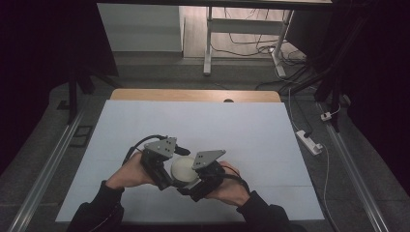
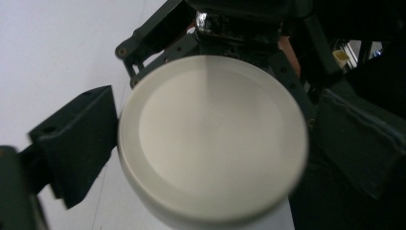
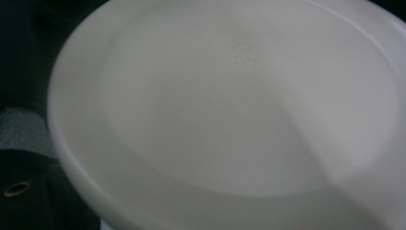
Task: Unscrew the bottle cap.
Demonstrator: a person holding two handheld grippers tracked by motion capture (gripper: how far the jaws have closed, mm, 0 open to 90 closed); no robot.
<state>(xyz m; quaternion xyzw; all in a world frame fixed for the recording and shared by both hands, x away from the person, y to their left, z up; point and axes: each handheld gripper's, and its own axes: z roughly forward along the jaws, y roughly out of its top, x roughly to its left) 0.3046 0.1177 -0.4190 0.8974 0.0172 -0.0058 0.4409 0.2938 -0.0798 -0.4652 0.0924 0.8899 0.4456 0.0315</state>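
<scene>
White round container held between two grippers, near edge of table

White plastic, round, flat-topped: the container point(image 1: 183, 169) sits at the near middle of the pale table cover point(image 1: 145, 125), between both grippers. In the high view it is low, at or just above the cover; contact with the cover cannot be told.

Left gripper point(image 1: 167, 171): comes in from the left. In the left gripper view one black jaw stands against the left side of the container point(image 2: 210, 143), touching or nearly so; the other jaw lies in the dark mass at the right, close to the rim. Jaws spread wide, about the width of the container, and they look clamped on its sides.

Right gripper point(image 1: 196, 181): comes in from the right, meeting the same container. In the right gripper view the white face point(image 3: 230, 110) is very close and blurred, with a faint embossed mark near its top. A dark jaw shows at the far left edge. Whether this gripper is apart or pressed on the container, I cannot tell.

Progress, as a judgement: the container has been reached and taken up by at least one gripper. The top appears in place, so any opening, or passing from one gripper to the other, looks not yet done.

Hands point(image 1: 130, 174) are close together, sleeves at the near edge.
</scene>
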